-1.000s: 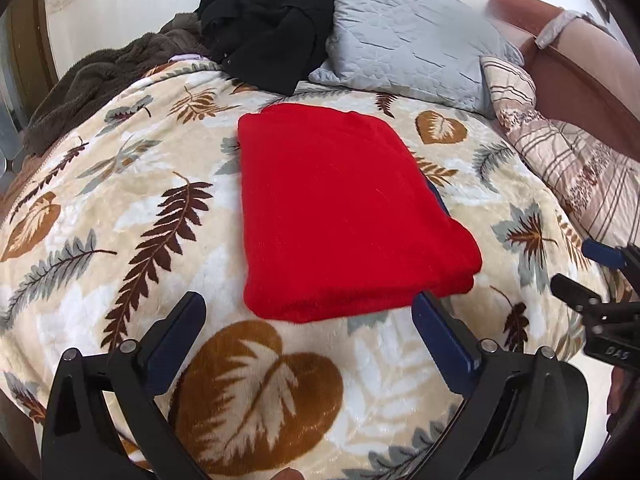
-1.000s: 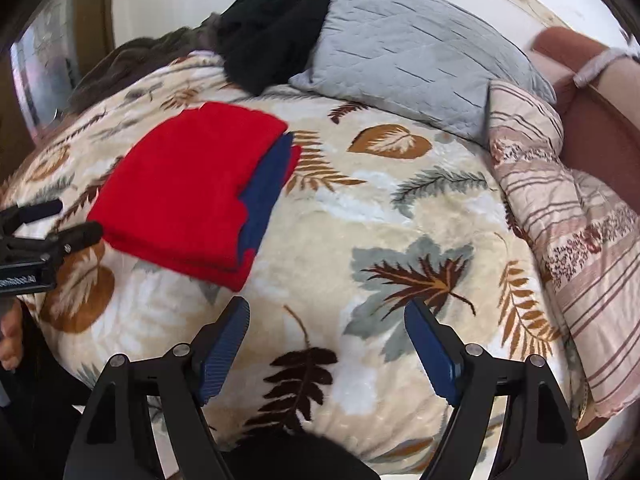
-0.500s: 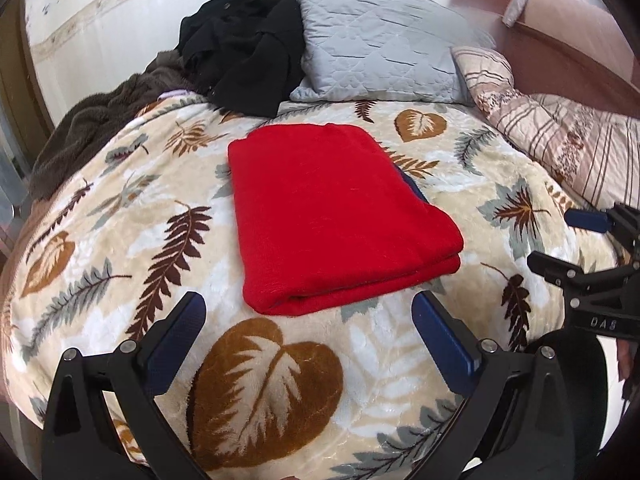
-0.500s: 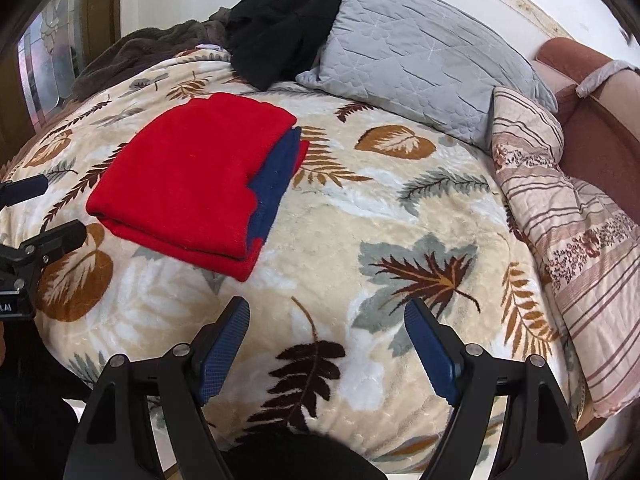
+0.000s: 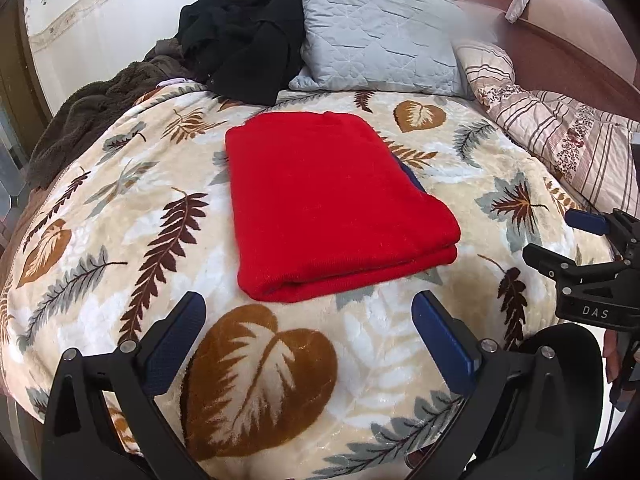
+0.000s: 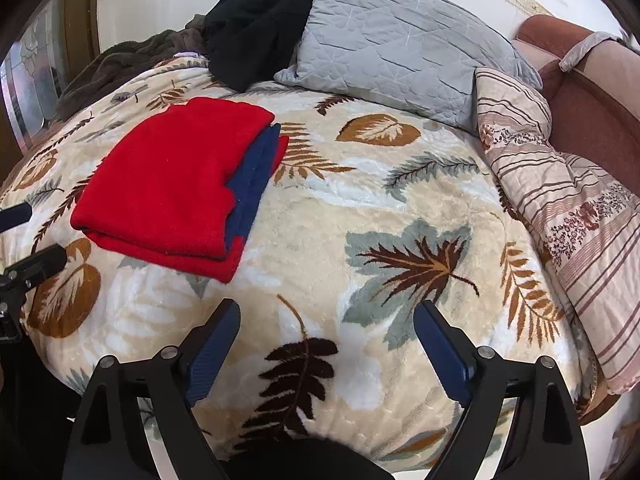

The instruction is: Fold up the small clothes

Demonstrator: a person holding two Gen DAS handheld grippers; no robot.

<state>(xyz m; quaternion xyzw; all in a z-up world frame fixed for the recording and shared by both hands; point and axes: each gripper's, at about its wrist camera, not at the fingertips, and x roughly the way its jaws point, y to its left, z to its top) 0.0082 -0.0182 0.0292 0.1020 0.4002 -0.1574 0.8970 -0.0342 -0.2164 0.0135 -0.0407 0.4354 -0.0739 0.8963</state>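
Observation:
A red garment (image 5: pixel 328 200) lies folded flat on the leaf-patterned bed blanket (image 5: pixel 120 208), with a blue layer showing along its right edge (image 6: pixel 252 184). It also shows at the left of the right wrist view (image 6: pixel 172 188). My left gripper (image 5: pixel 308 332) is open and empty, held back from the garment's near edge. My right gripper (image 6: pixel 328 340) is open and empty over bare blanket (image 6: pixel 400 208), to the right of the garment. The right gripper also shows at the right edge of the left wrist view (image 5: pixel 584 248).
A grey quilted pillow (image 5: pixel 380 32) and a heap of black clothing (image 5: pixel 240 32) lie at the head of the bed. A brown fuzzy blanket (image 5: pixel 96 116) lies at the back left. A striped quilt (image 6: pixel 560 184) and a reddish headboard (image 6: pixel 580 92) are on the right.
Both grippers have pulled back and up from the bed, so the folded garment looks smaller and farther. The garment has not moved. Both grippers stay open.

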